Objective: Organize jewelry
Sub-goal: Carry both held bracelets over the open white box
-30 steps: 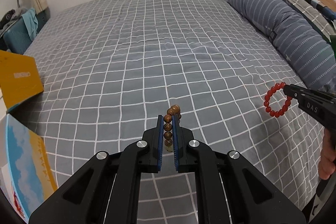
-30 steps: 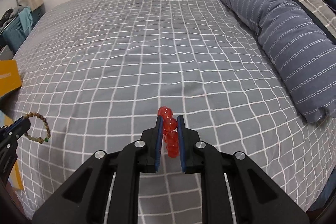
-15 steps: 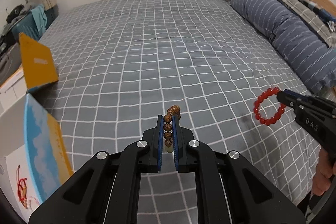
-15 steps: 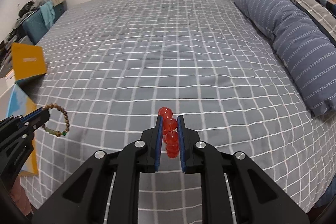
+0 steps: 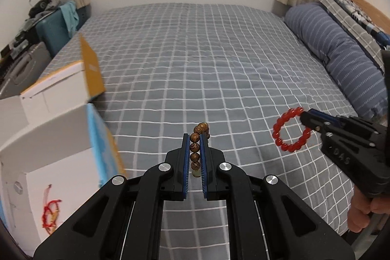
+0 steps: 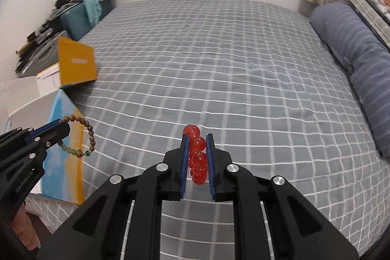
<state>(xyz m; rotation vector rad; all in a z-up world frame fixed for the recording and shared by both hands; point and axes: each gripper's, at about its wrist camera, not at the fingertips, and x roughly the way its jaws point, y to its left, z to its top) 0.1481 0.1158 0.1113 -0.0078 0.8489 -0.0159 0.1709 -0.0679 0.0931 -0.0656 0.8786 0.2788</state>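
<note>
My left gripper (image 5: 195,138) is shut on a brown wooden bead bracelet (image 5: 198,135), held above the bed; the bracelet also shows in the right wrist view (image 6: 82,135), hanging from that gripper (image 6: 63,125). My right gripper (image 6: 197,138) is shut on a red bead bracelet (image 6: 196,150), also seen in the left wrist view (image 5: 291,129) hanging from the right gripper (image 5: 304,117). An open white box (image 5: 48,128) with orange and blue flaps stands at the left bed edge, left of my left gripper. A red string bracelet (image 5: 51,213) lies inside it.
The bed (image 5: 207,60) has a grey checked cover. A blue striped pillow (image 5: 341,57) lies along the right side. A teal case (image 5: 57,28), a grey case (image 5: 22,70) and clutter stand past the left edge. The box also shows in the right wrist view (image 6: 65,128).
Both grippers have drawn back and tilted up, still holding their bracelets. The open box has come into view closer on the left, showing its inside with the red string bracelet.
</note>
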